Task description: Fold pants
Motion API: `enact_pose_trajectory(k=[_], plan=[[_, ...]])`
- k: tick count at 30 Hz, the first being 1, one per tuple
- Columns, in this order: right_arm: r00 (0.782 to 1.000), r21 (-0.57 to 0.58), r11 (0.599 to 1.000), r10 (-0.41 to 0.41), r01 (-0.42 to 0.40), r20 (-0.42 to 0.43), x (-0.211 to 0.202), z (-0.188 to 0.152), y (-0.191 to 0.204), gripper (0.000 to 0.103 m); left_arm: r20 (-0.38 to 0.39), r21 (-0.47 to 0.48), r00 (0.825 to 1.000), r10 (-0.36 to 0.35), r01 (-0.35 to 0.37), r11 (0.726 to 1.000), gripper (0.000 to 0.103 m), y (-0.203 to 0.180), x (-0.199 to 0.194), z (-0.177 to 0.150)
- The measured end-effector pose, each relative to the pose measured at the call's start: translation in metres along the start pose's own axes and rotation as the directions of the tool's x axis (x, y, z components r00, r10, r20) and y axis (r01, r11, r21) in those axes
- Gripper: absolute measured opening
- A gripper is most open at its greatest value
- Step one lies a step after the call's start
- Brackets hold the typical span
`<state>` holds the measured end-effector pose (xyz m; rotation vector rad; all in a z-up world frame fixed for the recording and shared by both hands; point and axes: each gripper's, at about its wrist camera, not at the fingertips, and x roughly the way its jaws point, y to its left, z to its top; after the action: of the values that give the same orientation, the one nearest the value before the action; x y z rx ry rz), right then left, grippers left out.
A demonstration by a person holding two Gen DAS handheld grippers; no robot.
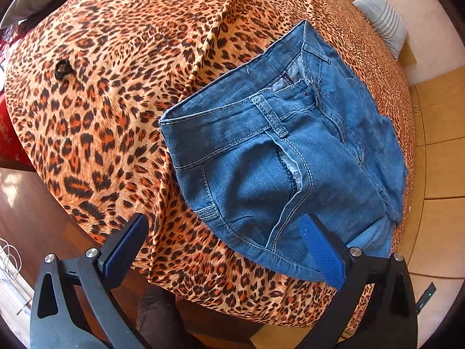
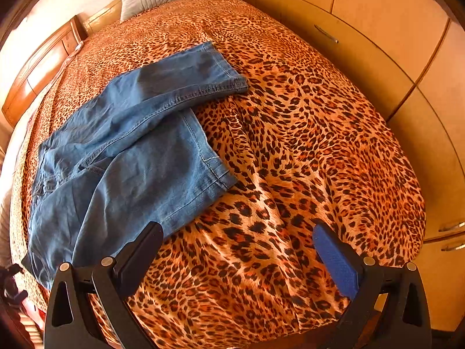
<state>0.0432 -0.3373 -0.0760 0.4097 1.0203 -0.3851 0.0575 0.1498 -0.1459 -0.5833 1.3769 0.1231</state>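
Jeans [image 2: 130, 151] on leopard-print bed [image 2: 290, 160] beside wardrobe [image 2: 377, 29]; both grippers' fingers spread, empty

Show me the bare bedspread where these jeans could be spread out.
Open leopard bedspread lies between the jeans' leg hems and the wardrobe, and between the waistband and the small black object. The jeans crowd the near edge.

We counted one pair of jeans [image 1: 261, 160] at centre frame, one leopard bedspread [image 1: 116, 116], one pillow [image 1: 383, 20] at upper right, one small black object [image 1: 62, 69] at left, and two grippers [image 1: 223, 238] [image 2: 238, 250], each with fingers spread.
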Motion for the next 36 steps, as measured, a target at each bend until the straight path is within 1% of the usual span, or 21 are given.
enact_pose_trajectory(k=[6, 9, 11, 13, 14, 15, 16, 17, 18, 19, 20, 21, 23, 24, 26, 29, 31, 33, 34, 35, 36], plan=[[0.997, 0.004, 0.998, -0.07, 0.071, -0.041, 0.036, 0.026, 0.007, 0.103, -0.098, 0.006, 0.995, -0.03, 0.031, 1.0, 0.103, -0.017, 0.03, 0.009], [0.998, 0.038, 0.999, -0.032, 0.034, -0.062, 0.05, 0.034, 0.009, 0.102, -0.112, 0.025, 0.994, -0.003, 0.006, 1.0, 0.103, -0.028, 0.04, 0.019], [0.995, 0.051, 0.999, 0.007, -0.002, -0.102, 0.063, 0.036, 0.012, 0.102, -0.121, 0.022, 0.993, 0.003, -0.001, 1.0, 0.103, -0.035, 0.045, 0.021], [0.993, 0.044, 0.999, 0.034, -0.029, -0.115, 0.07, 0.036, 0.016, 0.097, -0.124, 0.03, 0.992, 0.018, -0.014, 0.999, 0.103, -0.042, 0.049, 0.023], [0.991, 0.038, 0.998, 0.055, -0.05, -0.121, 0.073, 0.037, 0.018, 0.088, -0.123, 0.035, 0.992, 0.027, -0.023, 0.999, 0.102, -0.045, 0.051, 0.024], [0.988, 0.031, 0.997, 0.075, -0.071, -0.135, 0.075, 0.037, 0.021, 0.075, -0.12, 0.036, 0.992, 0.037, -0.033, 0.999, 0.096, -0.048, 0.052, 0.025], [0.989, 0.012, 0.998, 0.058, -0.057, -0.139, 0.076, 0.037, 0.023, 0.071, -0.113, 0.036, 0.992, 0.046, -0.042, 0.998, 0.094, -0.051, 0.053, 0.025], [0.991, -0.015, 0.998, 0.052, -0.054, -0.124, 0.073, 0.036, 0.025, 0.06, -0.105, 0.036, 0.993, 0.055, -0.052, 0.998, 0.087, -0.055, 0.054, 0.027], [0.99, -0.038, 0.996, 0.078, -0.083, -0.115, 0.07, 0.037, 0.026, 0.034, -0.097, 0.034, 0.994, 0.057, -0.054, 0.998, 0.079, -0.058, 0.053, 0.027], [0.982, -0.041, 0.99, 0.132, -0.139, -0.133, 0.069, 0.037, 0.026, 0.017, -0.089, 0.031, 0.994, 0.06, -0.057, 0.998, 0.074, -0.06, 0.051, 0.027], [0.981, -0.043, 0.988, 0.14, -0.147, -0.138, 0.066, 0.037, 0.026, 0.013, -0.078, 0.029, 0.994, 0.071, -0.069, 0.997, 0.062, -0.058, 0.05, 0.03], [0.981, -0.061, 0.987, 0.143, -0.152, -0.133, 0.062, 0.037, 0.026, 0.013, -0.072, 0.034, 0.994, 0.084, -0.082, 0.996, 0.049, -0.056, 0.047, 0.031], [0.979, -0.074, 0.983, 0.159, -0.17, -0.13, 0.051, 0.037, 0.023, 0.013, -0.07, 0.039, 0.993, 0.098, -0.096, 0.995, 0.034, -0.054, 0.04, 0.029], [0.975, -0.059, 0.979, 0.186, -0.194, -0.125, 0.042, 0.036, 0.018, 0.013, -0.067, 0.041, 0.994, 0.091, -0.088, 0.995, 0.03, -0.056, 0.035, 0.028], [0.966, -0.03, 0.969, 0.241, -0.245, -0.09, 0.02, 0.033, 0.0, 0.013, -0.057, 0.056, 0.995, 0.082, -0.079, 0.995, 0.029, -0.053, 0.023, 0.023], [0.956, 0.044, 0.959, 0.282, -0.279, -0.076, -0.005, 0.012, -0.038, 0.013, -0.062, 0.062, 0.993, 0.1, -0.096, 0.993, 0.029, -0.048, 0.015, 0.007], [0.947, 0.121, 0.95, 0.3, -0.286, -0.113, -0.003, -0.01, -0.065, 0.013, -0.099, 0.06, 0.989, 0.11, -0.105, 0.993, 0.029, -0.046, 0.023, -0.005], [0.946, 0.155, 0.956, 0.274, -0.249, -0.174, 0.008, -0.032, -0.086, 0.014, -0.126, 0.06, 0.981, 0.146, -0.14, 0.988, 0.029, -0.043, 0.034, -0.015], [0.938, 0.175, 0.956, 0.272, -0.237, -0.216, 0.017, -0.043, -0.094, 0.014, -0.149, 0.054, 0.977, 0.155, -0.149, 0.987, 0.029, -0.042, 0.039, -0.02], [0.925, 0.201, 0.953, 0.276, -0.227, -0.261, 0.026, -0.05, -0.102, 0.016, -0.172, 0.048, 0.973, 0.152, -0.146, 0.988, 0.029, -0.041, 0.04, -0.023], [0.92, 0.223, 0.951, 0.274, -0.215, -0.28, 0.029, -0.054, -0.107, 0.023, -0.179, 0.046, 0.973, 0.148, -0.142, 0.989, 0.029, -0.041, 0.039, -0.024]])
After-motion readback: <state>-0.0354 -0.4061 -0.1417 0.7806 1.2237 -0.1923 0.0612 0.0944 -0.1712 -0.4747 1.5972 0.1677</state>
